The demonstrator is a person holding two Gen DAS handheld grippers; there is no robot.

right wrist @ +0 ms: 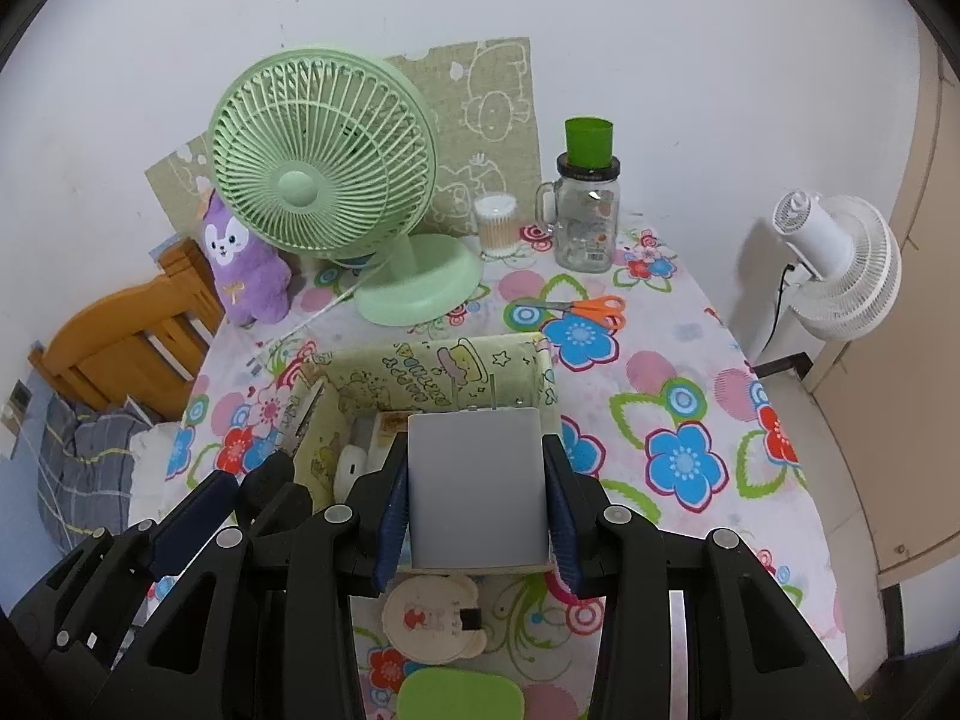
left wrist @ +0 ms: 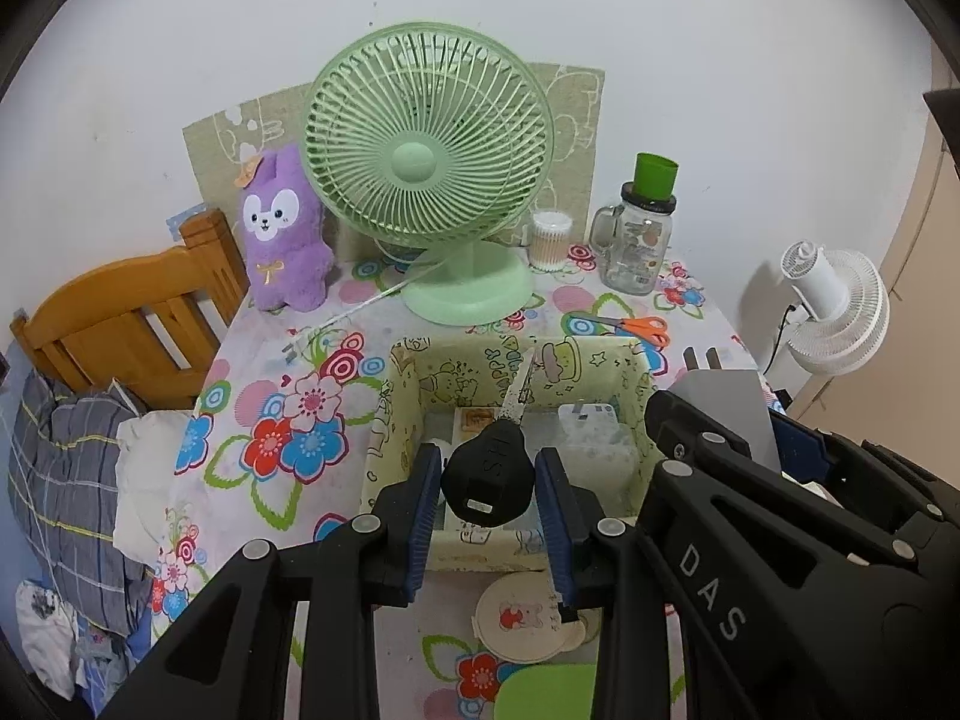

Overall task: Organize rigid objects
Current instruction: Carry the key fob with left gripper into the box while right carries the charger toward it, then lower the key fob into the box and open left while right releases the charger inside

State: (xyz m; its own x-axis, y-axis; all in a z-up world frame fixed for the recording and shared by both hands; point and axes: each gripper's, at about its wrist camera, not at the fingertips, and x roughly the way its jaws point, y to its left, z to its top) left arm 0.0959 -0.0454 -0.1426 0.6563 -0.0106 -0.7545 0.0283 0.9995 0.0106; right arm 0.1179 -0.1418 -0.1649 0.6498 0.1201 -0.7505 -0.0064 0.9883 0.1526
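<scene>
My left gripper (left wrist: 487,492) is shut on the black handle of a small knife (left wrist: 489,474), blade pointing away, held over the yellow cartoon-print box (left wrist: 396,402). My right gripper (right wrist: 477,495) is shut on a flat grey rectangular block (right wrist: 477,486), held above the same box (right wrist: 420,366). The box holds a white charger (left wrist: 591,420) and other small items, partly hidden. The right gripper with the grey block (left wrist: 717,396) shows at the right of the left wrist view. The left gripper and knife (right wrist: 300,420) show at the left of the right wrist view.
On the flowered table (right wrist: 690,420) stand a green desk fan (left wrist: 429,168), a purple plush (left wrist: 285,234), a cotton-swab tub (left wrist: 549,240), a glass jar with green cup (left wrist: 639,234) and orange scissors (left wrist: 636,327). A round bear-print mirror (left wrist: 522,618) and a green lid (left wrist: 546,690) lie near me.
</scene>
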